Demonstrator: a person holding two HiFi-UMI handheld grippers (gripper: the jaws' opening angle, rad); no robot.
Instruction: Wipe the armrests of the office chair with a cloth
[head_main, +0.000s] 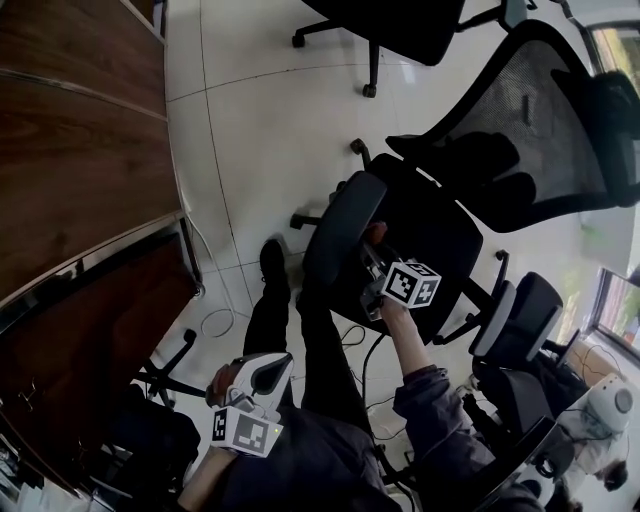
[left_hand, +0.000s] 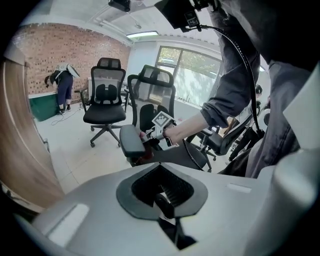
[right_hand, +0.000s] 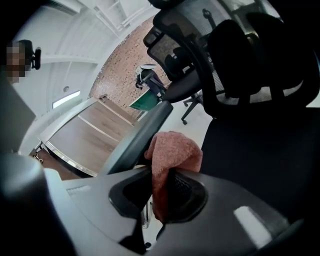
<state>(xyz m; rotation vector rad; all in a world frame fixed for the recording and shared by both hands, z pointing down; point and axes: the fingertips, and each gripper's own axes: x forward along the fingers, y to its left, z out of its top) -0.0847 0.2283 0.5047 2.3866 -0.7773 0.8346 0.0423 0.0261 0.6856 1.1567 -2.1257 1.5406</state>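
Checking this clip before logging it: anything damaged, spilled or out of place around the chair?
Nothing stands out. The right gripper holds the pink cloth at the chair's armrest; the left gripper is shut and empty.

- The cloth (right_hand: 172, 150) had its lower end hidden between the jaws of the right gripper (right_hand: 161, 197).
- A second chair (head_main: 400, 25) at the head view's top edge was cut off.

Salmon-pink cloth (right_hand: 172, 150) — grey armrest (head_main: 340, 225), black mesh chair (head_main: 540, 130); brown wood-grain table (head_main: 70, 120) at upper left.
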